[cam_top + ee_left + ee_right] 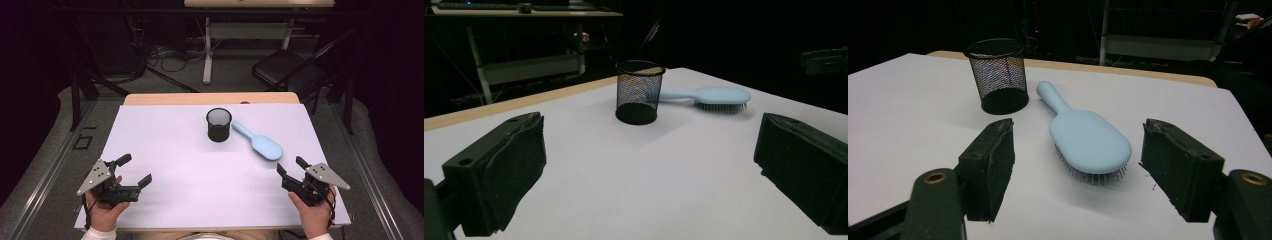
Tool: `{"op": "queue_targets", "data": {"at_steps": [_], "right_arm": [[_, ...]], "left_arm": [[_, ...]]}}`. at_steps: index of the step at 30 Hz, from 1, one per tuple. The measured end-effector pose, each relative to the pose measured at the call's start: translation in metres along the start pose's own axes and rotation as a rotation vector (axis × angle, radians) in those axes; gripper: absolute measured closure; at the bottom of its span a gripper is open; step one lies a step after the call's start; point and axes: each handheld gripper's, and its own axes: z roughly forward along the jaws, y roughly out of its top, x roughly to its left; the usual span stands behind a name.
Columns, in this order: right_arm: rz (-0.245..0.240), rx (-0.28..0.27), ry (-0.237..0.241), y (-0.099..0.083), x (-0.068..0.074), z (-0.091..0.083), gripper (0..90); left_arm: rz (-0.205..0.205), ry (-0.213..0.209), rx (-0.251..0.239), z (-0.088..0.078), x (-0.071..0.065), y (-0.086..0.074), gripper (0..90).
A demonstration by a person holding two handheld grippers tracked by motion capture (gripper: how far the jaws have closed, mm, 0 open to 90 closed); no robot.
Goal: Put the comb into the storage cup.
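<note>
A light blue hairbrush (260,141) lies bristles down on the white board, its handle pointing at a black mesh cup (219,125) that stands upright just left of it. My left gripper (134,170) rests near the board's front left corner, jaws wide apart with nothing between them. My right gripper (292,166) sits at the front right, open, a short way in front of the brush head. In the left gripper view, the cup (639,92) and the brush (719,96) lie far ahead. The right gripper view has the brush (1088,137) close ahead of its spread jaws and the cup (998,75) behind.
The white board (165,150) covers the table; a wooden strip (210,98) shows along its far edge. Beyond stand a desk frame (207,55), floor cables and a dark folding chair (285,70). Dark metal frame bars stand on either side of the table.
</note>
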Motion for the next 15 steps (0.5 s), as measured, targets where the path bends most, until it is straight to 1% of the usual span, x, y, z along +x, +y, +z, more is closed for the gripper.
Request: {"op": "queue_targets", "data": {"at_steps": [2, 3, 8, 11, 12, 15], "right_arm": [[0.001, 0.006, 0.000, 0.001, 0.000, 0.001, 29.4], [-0.006, 0.020, -0.002, 0.004, 0.000, 0.003, 29.7], [-0.012, 0.033, -0.003, 0.010, 0.000, 0.008, 29.8], [-0.016, 0.050, 0.006, 0.015, -0.001, 0.011, 30.1], [-0.020, 0.058, 0.016, 0.019, -0.001, 0.015, 30.1], [-0.033, 0.062, 0.016, 0.024, -0.002, 0.019, 30.0]], "left_arm": [[-0.001, 0.003, 0.000, 0.000, 0.000, 0.000, 0.4], [0.001, 0.005, 0.003, 0.000, 0.001, 0.000, 0.4], [-0.004, 0.010, -0.002, -0.001, 0.002, -0.001, 0.5], [-0.007, 0.013, 0.002, 0.000, 0.003, -0.001, 0.5], [-0.010, 0.013, 0.001, 0.000, 0.003, -0.001, 0.6], [-0.009, 0.014, 0.001, 0.000, 0.003, -0.001, 0.7]]}}
